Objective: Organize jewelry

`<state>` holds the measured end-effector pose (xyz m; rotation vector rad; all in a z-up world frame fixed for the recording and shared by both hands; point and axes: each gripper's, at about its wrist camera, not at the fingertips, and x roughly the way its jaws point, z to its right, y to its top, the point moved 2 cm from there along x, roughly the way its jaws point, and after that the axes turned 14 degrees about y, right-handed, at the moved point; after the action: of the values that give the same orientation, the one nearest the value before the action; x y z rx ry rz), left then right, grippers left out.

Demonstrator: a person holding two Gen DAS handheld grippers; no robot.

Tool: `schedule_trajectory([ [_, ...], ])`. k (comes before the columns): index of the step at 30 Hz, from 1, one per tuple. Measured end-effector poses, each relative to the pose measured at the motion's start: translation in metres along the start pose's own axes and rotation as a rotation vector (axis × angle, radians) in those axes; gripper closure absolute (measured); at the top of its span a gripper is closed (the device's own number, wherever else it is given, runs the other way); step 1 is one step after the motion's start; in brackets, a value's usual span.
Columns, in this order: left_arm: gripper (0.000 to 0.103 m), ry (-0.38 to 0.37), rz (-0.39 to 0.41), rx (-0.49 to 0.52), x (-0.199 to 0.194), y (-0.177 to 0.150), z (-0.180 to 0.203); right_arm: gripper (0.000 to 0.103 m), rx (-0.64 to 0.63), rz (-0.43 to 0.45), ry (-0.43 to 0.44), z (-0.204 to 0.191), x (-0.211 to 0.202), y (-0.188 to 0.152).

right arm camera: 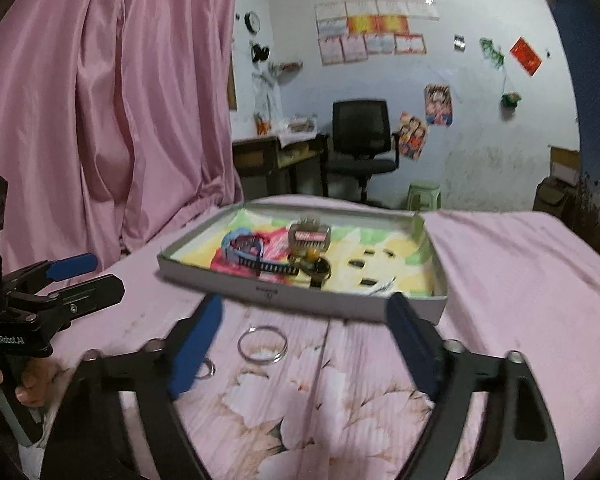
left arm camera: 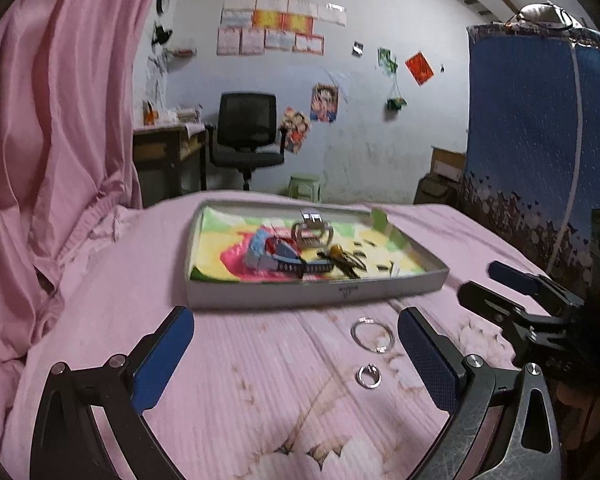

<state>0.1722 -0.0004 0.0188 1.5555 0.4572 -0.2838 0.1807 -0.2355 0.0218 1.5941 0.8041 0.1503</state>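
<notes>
Both the left gripper (left arm camera: 296, 354) and the right gripper (right arm camera: 304, 344) are hovering wide open, holding nothing. Nearest, the small ring (left arm camera: 369, 376) and the larger bangle (left arm camera: 372, 334) are lying loose on the soft pink bedsheet (left arm camera: 240, 360); pads pressing in risk burying or flicking them. Farther off, the shallow tray (left arm camera: 316, 290) is waiting with hair clips (left arm camera: 284, 258).

- Left gripper (right arm camera: 82, 276) is showing white lettering "GenRobot.AI" on the side of its black body, in the right wrist view.
- Shallow box (right arm camera: 300, 300) is carrying a small dark mark on its near wall; too blurred to read.
- Wall posters (left arm camera: 272, 24) are staying illegible.
</notes>
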Motion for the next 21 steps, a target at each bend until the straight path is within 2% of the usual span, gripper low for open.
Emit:
schedule_trajectory([
  [5, 0.01, -0.043, -0.056, 0.011, 0.008, -0.005, 0.002, 0.048, 0.029, -0.081, 0.038, 0.005, 0.016, -0.007],
  [7, 0.02, -0.052, -0.076, 0.021, 0.011, -0.007, 0.005, 0.057, 0.038, -0.117, 0.051, 0.005, 0.025, -0.01],
  [12, 0.036, -0.098, -0.116, 0.043, 0.018, -0.01, 0.011, 0.071, 0.059, -0.201, 0.094, 0.007, 0.043, -0.017],
  [14, 0.043, -0.128, -0.142, 0.062, 0.022, -0.012, 0.016, 0.072, 0.068, -0.232, 0.104, 0.008, 0.051, -0.019],
  [16, 0.057, -0.143, -0.16, 0.082, 0.025, -0.013, 0.022, 0.079, 0.077, -0.266, 0.113, 0.008, 0.059, -0.022],
  [19, 0.07, -0.168, -0.192, 0.12, 0.031, -0.016, 0.031, 0.08, 0.09, -0.316, 0.124, 0.009, 0.071, -0.027],
  [21, 0.074, -0.189, -0.211, 0.143, 0.034, -0.018, 0.037, 0.08, 0.097, -0.338, 0.132, 0.009, 0.076, -0.029],
])
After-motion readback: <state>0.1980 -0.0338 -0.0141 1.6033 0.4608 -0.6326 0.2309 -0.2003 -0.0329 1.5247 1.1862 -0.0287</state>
